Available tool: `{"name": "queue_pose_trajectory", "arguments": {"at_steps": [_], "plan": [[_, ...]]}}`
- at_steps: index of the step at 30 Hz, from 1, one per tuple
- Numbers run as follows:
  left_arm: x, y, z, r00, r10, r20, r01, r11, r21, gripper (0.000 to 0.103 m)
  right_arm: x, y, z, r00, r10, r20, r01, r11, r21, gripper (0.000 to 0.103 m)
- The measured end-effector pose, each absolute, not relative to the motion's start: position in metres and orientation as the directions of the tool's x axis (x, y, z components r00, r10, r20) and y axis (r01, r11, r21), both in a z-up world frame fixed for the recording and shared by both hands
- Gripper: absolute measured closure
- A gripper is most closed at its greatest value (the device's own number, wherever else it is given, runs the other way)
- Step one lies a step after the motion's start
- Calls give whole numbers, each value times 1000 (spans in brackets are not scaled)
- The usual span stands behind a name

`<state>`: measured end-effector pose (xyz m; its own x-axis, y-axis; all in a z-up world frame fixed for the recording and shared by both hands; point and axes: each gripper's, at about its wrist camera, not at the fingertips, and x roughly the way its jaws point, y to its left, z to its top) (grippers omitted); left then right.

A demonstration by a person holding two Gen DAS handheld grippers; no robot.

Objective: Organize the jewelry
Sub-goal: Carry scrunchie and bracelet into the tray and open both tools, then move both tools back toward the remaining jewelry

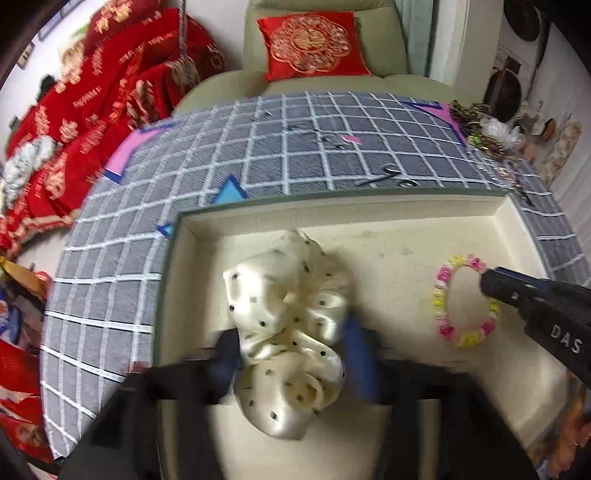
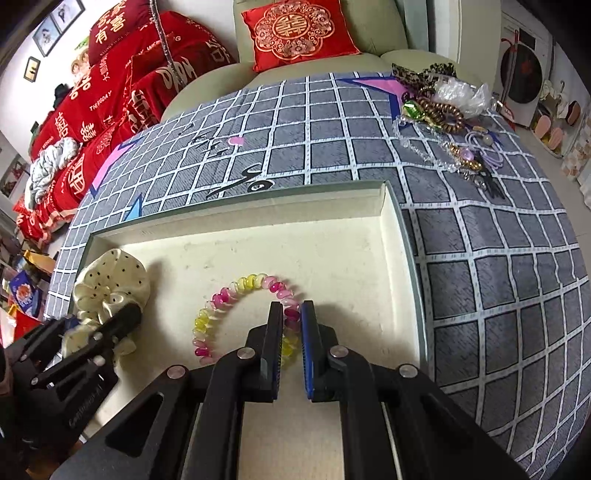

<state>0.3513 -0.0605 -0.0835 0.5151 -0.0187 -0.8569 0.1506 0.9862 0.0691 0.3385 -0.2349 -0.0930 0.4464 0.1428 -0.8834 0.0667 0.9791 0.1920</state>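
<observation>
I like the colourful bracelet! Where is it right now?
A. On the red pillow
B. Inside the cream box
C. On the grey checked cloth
B: the pink and yellow bead bracelet lies on the floor of the cream box, beside the spotted scrunchie.

Home – sofa [image 2: 369, 33], red cushions [image 2: 295, 29]

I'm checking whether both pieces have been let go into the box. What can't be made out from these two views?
- Left wrist view: left gripper fingers motion-blurred; contact with the cream scrunchie unclear.
- Right wrist view: right gripper fingers cover part of the pink and yellow bracelet, hiding whether they pinch it.
- Both views: the box near wall is hidden behind the grippers.
- Jewelry pile: pieces tangled, too small.
</observation>
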Motion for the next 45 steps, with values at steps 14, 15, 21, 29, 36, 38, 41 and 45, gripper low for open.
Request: {"name": "queue_pose_trajectory", "arguments": {"at_steps": [14,15,21,29,36,38,41,45], "plan": [[326,-47,-38,608,-22,-794,105,993,53,0,312,-243,-36,561,140,-816,72,974,216,32],[321,-45,-36,608,-26,-793,110,993,52,0,307,-244,-32,568,137,-812,68,975,212,31],[275,-36,-16,613,-88,-785,149,989,6,0,266,-248,-10,601,157,-784,52,971,234,17],[207,-18,-9,581,-144,-801,147,987,-70,0,210,-249,-2,620,212,-755,21,958,286,0],[162,-6,-9,576,-128,-807,130,989,-64,0,163,-248,7,667,217,-713,15,953,304,0],[148,-3,-9,583,-118,-804,123,991,-57,0,153,-249,8,661,214,-719,25,952,306,0],[129,-1,-10,598,-73,-798,100,995,-16,0,136,-245,10,649,203,-733,24,958,287,0],[107,9,-18,599,-42,-800,75,997,4,0,110,-238,10,646,171,-744,23,970,243,0]]}}
